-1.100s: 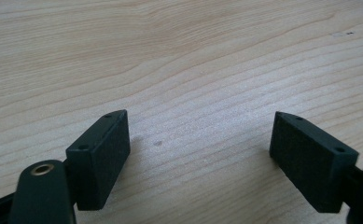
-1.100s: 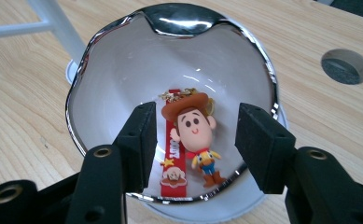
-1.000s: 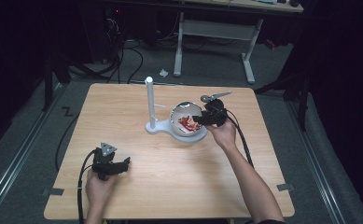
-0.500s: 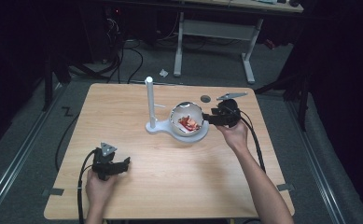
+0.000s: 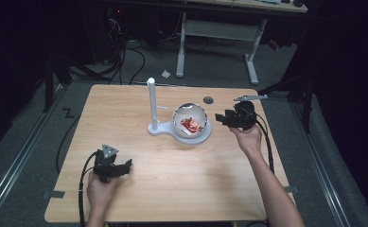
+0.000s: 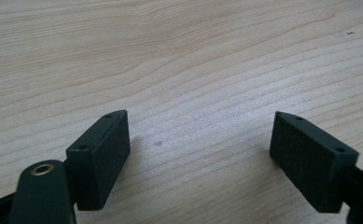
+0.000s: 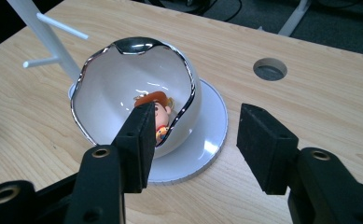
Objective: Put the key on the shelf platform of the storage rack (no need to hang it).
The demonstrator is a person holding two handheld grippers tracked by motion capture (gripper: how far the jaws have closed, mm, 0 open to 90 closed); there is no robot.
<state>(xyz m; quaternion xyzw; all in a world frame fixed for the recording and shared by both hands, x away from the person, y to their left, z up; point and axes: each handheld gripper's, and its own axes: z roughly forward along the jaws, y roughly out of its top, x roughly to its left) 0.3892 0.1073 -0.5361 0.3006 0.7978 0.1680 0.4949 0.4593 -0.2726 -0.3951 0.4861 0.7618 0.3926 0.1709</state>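
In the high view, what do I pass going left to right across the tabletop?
Left gripper, black and open, near the table's front edge → tall white post on its flat white stand → white egg-shaped bowl with a silvery rim, a small cowboy figure inside → round hole in the wooden tabletop → right gripper, black and open.

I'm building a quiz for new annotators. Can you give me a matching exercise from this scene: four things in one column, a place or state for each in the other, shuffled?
Things:
1. toy figure
2. left claw
3. white post
4. round hole

Places or states:
A. open, low over bare wood near the person
B. upright on the white base beside the bowl
C. lying inside the white bowl
D. set in the tabletop beyond the bowl

Pairs: 1-C, 2-A, 3-B, 4-D
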